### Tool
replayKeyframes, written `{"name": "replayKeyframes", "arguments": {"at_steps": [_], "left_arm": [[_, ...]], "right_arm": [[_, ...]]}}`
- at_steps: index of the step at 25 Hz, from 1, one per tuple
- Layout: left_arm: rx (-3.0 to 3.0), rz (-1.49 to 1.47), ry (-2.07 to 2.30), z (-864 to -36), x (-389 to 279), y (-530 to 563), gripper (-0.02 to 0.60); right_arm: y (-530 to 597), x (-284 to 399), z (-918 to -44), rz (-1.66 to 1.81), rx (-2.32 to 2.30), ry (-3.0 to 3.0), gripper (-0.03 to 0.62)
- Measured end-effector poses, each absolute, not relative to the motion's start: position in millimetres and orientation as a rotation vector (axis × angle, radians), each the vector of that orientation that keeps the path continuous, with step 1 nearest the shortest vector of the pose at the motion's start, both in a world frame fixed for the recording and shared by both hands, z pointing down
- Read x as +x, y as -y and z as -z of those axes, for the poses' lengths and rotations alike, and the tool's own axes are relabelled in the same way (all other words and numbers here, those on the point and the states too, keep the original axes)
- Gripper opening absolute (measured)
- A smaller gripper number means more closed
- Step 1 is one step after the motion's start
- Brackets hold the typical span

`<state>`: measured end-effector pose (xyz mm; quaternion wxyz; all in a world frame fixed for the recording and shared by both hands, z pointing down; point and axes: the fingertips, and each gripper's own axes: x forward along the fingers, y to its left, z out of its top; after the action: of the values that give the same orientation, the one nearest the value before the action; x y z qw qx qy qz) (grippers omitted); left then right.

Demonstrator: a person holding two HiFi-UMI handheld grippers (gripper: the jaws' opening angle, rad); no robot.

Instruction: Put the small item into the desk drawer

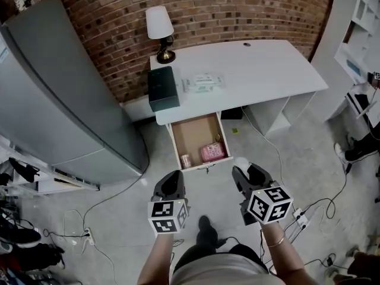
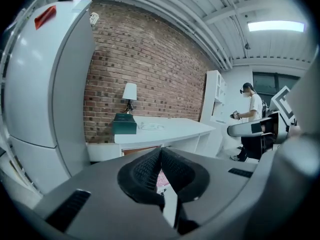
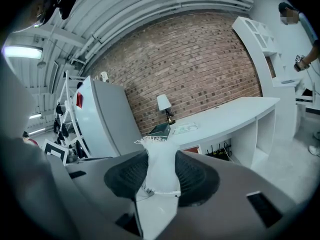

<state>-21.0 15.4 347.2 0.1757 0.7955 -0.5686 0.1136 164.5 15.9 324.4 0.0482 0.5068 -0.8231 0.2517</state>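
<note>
A white desk (image 1: 267,70) stands against the brick wall. Its drawer (image 1: 193,134) is pulled out towards me, with a pink packet (image 1: 213,152) and a small cup-like thing (image 1: 185,160) inside. My right gripper (image 1: 244,172) hovers over the floor just right of the drawer's front. It is shut on a small white packet (image 3: 161,171), whose frilled top edge sticks up between the pads. My left gripper (image 1: 170,186) hangs just in front of the drawer's left corner. Its jaws (image 2: 160,151) meet at the tips with nothing between them.
On the desk are a lamp (image 1: 159,25), a dark green box (image 1: 163,89) and a white pack (image 1: 203,82). A tall grey cabinet (image 1: 53,100) stands at the left and white shelves (image 1: 362,28) at the right. Cables and a power strip (image 1: 300,217) lie on the floor. A person (image 2: 252,109) stands at the right.
</note>
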Motion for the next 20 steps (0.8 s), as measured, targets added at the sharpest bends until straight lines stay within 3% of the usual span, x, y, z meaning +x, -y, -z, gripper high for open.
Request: {"name": "replayKeyframes", "arguments": {"at_steps": [20], "left_arm": [[2.220,-0.319,1.577,-376,-61,31,0.021]], "right_arm": [[32,124,-358,-0.834,1.561,2.428,0.170]]}}
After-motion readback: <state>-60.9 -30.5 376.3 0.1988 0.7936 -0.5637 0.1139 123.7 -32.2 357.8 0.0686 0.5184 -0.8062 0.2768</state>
